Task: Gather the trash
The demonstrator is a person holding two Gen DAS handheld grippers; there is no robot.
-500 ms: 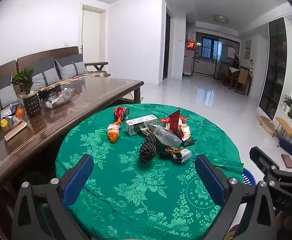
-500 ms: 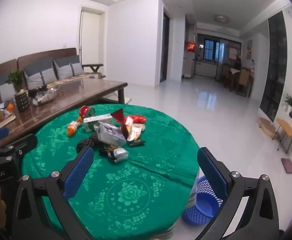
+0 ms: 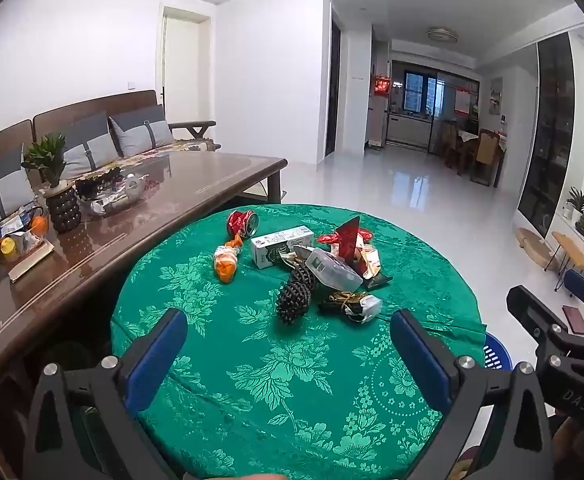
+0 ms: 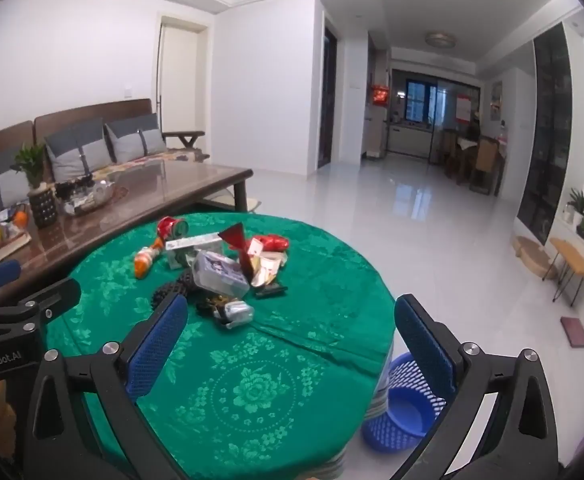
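A loose heap of litter lies on the far half of the round table draped in a green floral cloth (image 3: 292, 360): a crushed red drink can (image 3: 243, 222), a white and green carton lying on its side (image 3: 281, 245), an orange and white snack wrapper (image 3: 226, 262), a clear plastic tub on its side (image 3: 334, 267), a dark knobbly cone-shaped object (image 3: 296, 294), a red folded paper piece (image 3: 350, 238) and a crumpled silver and black wrapper (image 3: 352, 306). Every piece appears to sit on the cloth, and the blue slotted plastic waste basket (image 4: 406, 400) on the floor by the table's right edge looks empty, so the collecting seems not yet begun; all of it is left to do.

The left gripper (image 3: 289, 354) hovers over the near part of the cloth, jaws spread wide with nothing between them, the heap ahead of it and apart, the cone-shaped object and silver wrapper nearest. The right gripper (image 4: 289, 340) is likewise spread and empty; the heap lies ahead and to its left, the basket below its right finger.

Beyond stand a dark wooden coffee table (image 3: 151, 208) and a sofa.
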